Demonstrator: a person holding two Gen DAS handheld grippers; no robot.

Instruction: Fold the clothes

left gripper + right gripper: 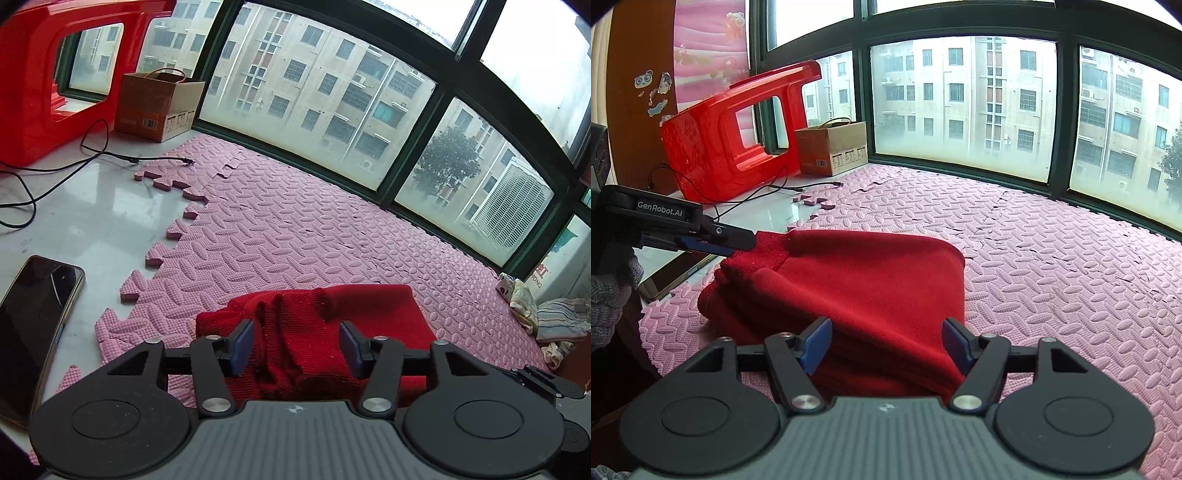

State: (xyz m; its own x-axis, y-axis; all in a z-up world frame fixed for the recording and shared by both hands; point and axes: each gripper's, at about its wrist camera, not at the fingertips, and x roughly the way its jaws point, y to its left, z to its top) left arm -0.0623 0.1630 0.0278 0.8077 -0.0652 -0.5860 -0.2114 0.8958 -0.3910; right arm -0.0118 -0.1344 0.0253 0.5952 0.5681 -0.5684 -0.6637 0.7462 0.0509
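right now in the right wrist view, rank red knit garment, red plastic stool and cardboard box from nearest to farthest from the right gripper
1. Red knit garment: between the right gripper jaws.
2. Red plastic stool: far left.
3. Cardboard box: by the window, behind the stool.

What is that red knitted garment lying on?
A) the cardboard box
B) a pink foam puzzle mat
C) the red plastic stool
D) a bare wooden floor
B: the red knitted garment lies folded on the pink foam puzzle mat, whose embossed interlocking tiles show around it, while the red plastic stool and the cardboard box stand farther off by the window.
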